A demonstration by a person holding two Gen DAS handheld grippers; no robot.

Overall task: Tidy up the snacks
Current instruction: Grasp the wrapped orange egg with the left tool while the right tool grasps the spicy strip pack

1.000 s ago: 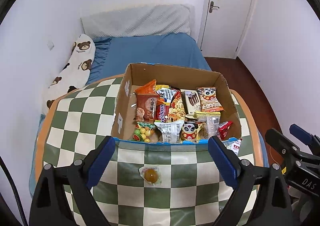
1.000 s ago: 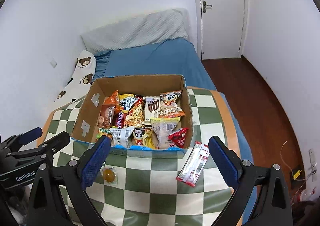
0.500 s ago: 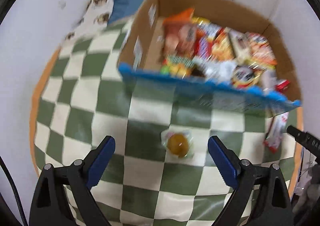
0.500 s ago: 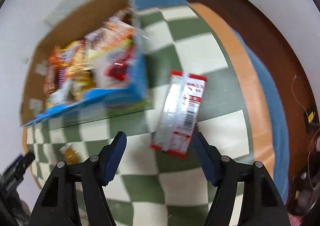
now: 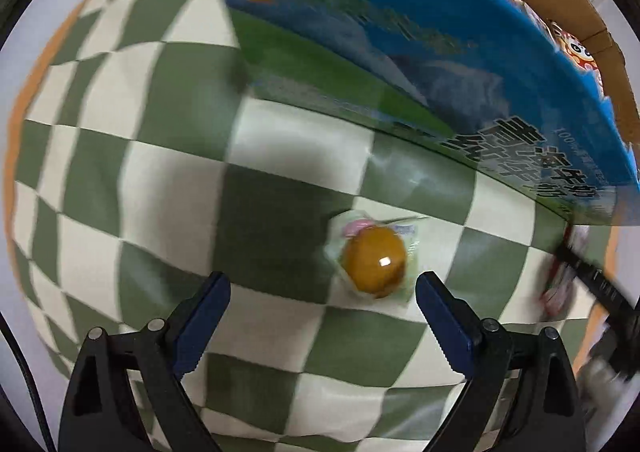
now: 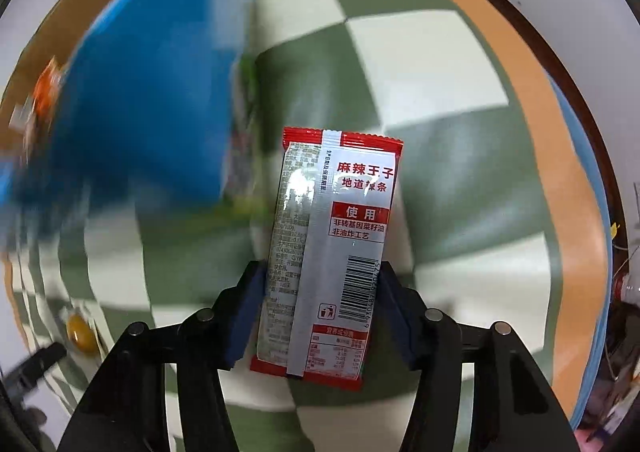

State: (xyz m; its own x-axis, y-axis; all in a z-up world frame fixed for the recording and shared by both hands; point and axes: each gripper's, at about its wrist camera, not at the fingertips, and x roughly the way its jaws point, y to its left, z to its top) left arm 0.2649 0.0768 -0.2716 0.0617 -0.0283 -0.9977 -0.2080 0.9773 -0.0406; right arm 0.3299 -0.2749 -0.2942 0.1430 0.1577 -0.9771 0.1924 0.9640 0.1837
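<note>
A cardboard snack box (image 5: 400,36) with a blue printed front stands on the green-and-white checked cloth (image 5: 120,180). A round amber jelly in clear wrap (image 5: 374,260) lies in front of it. My left gripper (image 5: 322,292) is open just above the cloth, the jelly near its right finger. My right gripper (image 6: 320,284) has closed in on a red-and-silver spicy strip packet (image 6: 336,236), its pads touching both long sides. The box (image 6: 140,92) is blurred at left, the jelly (image 6: 80,330) low left.
The cloth's orange border (image 6: 560,132) and the table edge run down the right, with dark wooden floor (image 6: 520,4) beyond. The right gripper's black finger (image 5: 592,284) shows at the right of the left wrist view. Snack packs (image 5: 576,48) fill the box.
Both grippers dropped low toward the cloth. The left one came close to the jelly, still open. The right one narrowed from wide open onto the red-and-silver packet.
</note>
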